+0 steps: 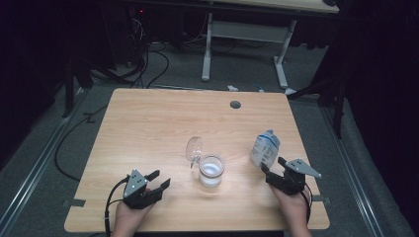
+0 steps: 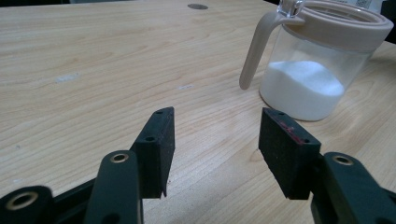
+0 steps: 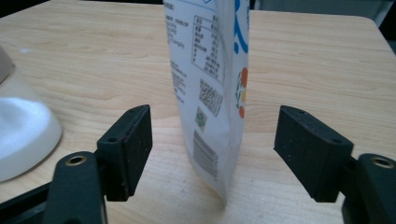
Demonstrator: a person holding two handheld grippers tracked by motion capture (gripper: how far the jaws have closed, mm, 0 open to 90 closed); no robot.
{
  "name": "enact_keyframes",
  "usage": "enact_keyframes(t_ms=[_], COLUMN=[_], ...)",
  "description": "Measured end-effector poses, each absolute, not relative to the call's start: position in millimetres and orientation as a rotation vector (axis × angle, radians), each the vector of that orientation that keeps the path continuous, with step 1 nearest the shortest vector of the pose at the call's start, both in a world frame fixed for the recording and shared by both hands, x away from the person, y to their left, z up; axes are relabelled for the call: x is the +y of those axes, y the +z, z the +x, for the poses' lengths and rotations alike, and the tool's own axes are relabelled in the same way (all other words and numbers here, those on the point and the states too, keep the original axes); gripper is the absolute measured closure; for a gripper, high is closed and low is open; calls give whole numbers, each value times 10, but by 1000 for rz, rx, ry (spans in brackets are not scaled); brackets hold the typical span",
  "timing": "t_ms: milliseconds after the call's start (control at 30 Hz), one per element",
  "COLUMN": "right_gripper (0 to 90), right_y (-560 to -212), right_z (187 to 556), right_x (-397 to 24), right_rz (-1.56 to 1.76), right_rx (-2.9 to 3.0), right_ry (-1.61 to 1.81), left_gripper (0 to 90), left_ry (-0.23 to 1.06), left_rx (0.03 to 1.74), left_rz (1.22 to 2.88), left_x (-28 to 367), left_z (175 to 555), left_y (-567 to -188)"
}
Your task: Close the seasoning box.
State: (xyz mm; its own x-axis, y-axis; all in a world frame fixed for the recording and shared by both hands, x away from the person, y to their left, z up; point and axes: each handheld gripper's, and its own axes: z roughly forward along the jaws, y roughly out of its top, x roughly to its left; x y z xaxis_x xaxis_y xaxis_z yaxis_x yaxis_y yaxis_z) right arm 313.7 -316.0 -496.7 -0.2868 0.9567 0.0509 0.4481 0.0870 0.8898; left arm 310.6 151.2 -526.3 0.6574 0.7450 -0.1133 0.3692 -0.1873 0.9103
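- While weighing progress, found the pouch [image 1: 265, 148] standing upright near the right edge of the table [image 1: 148, 118], between the wide-open jaws of the right gripper [image 1: 272, 164] and pressed by neither pad.
- Saw the same from the right gripper view: pouch [image 3: 215, 93] edge-on and free-standing, with clear gaps to both black jaws of the right gripper [image 3: 212, 140].
- Judged the work as partly done at most: some white powder [image 2: 301, 88] already lay in the jar [image 1: 211, 170], the lid [image 1: 193, 148] was tipped up and open, and the pouch was neither held nor tilted.
- Reckoned as left, by guess only: gripping the pouch, any further pouring, and shutting the lid.
- Could not tell whether the pouch top was cut open or sealed.
- Read the pouch as thin, glossy printed film, white with blue lettering, small text panels and a barcode, and pinched to a narrow seam at the foot.
- Took the jar [image 2: 317, 70] for clear plastic or glass, round, with a beige rim and a curved beige handle [image 2: 254, 51], standing mid-table, well apart from the pouch.
- Noted the powder as fine, heaped unevenly and filling the lower part only.
- Found the left gripper [image 1: 162, 177] at the front left, open and empty, aimed toward the jar but short of it; matte black pads and bare wood between them in the left gripper view [image 2: 215, 135].
- Saw pale wood-grain laminate underneath, smooth, with a round grommet hole [image 1: 235, 104] toward the far edge.
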Motion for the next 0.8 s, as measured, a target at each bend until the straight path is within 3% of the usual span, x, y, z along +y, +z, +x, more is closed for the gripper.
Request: enact_keyframes(t_ms=[567,800], right_gripper=[355,486], right_y=[-5046,-5056], right_z=[2868,2840], right_x=[-3208,-3127], right_rz=[1399,1366], right_rx=[1818,1862], right_ry=[1131,1139], left_gripper=[506,539], left_ry=[412,413], left_rx=[905,899], left_rz=[1807,1820], left_x=[1489,1419], left_z=[3103,3073], left_y=[-5289,-5293])
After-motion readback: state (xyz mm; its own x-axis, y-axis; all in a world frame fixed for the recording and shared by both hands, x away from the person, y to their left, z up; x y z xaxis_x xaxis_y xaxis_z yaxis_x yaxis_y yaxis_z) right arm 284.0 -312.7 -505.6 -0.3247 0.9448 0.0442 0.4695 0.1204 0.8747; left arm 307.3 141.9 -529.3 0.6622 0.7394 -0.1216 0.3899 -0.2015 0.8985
